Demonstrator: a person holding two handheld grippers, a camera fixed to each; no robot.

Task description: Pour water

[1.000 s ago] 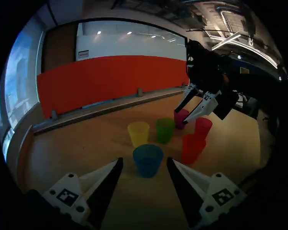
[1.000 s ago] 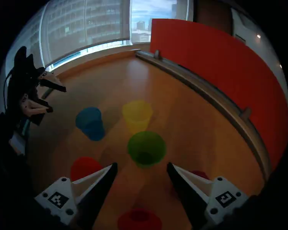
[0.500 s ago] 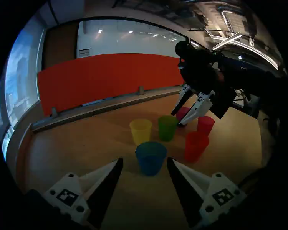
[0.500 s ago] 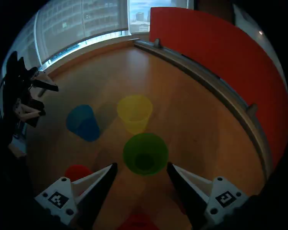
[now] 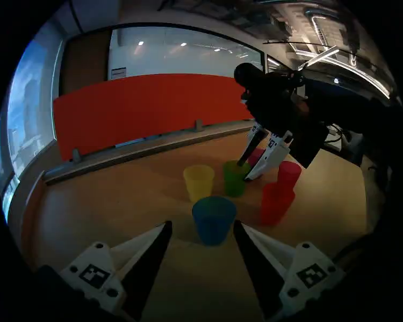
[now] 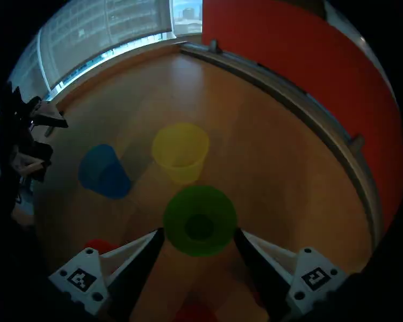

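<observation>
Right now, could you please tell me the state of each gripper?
Left gripper: open, holding nothing; blue cup just ahead of its fingers.
Right gripper: open, fingers either side of the green cup, not gripping it.

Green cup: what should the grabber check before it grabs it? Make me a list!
1. Right gripper open: ok.
2. Green cup lined up in its opening: ok.
3. Green cup upright: ok.
4. Water inside green cup: cannot tell.
5. Left gripper open, facing blue cup: ok.
</observation>
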